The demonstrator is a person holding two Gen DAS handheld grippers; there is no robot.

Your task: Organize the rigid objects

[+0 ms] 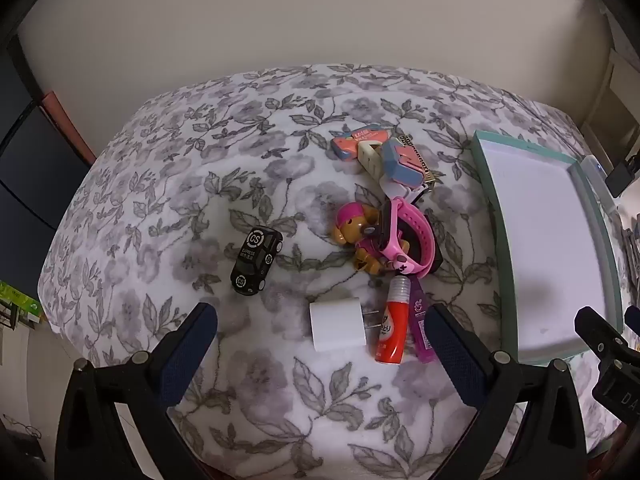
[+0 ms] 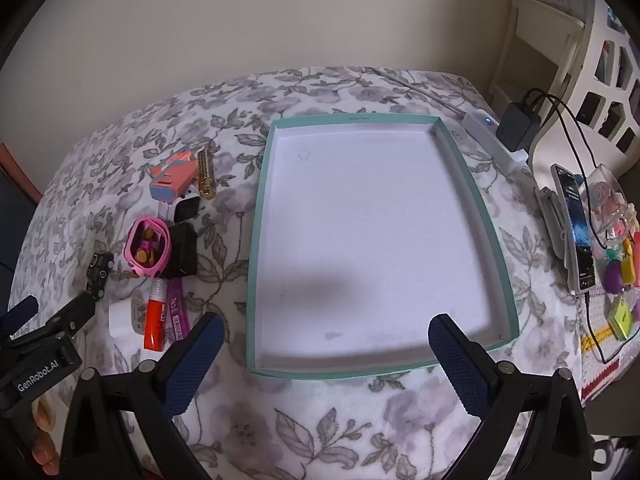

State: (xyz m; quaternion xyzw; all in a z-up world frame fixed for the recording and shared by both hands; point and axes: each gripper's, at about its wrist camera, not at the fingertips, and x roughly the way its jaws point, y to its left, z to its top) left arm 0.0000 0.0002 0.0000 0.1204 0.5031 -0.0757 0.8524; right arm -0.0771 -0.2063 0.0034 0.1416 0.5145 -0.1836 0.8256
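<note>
Hovering, we hold both left gripper and right gripper jaws spread, empty; tray at 12 o'clock of the right one.

Floral-print cloth surface, bearing: teal tray, blk toy car, wht charger plug, red tube, purple tube, dog figure w/ pink watch, misc. pile.

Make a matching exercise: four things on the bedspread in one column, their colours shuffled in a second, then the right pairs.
Things:
1. toy car
2. charger
3. glue bottle
4. watch

Colours:
A. pink
B. white
C. black
D. red

Pairs: 1-C, 2-B, 3-D, 4-A
</note>
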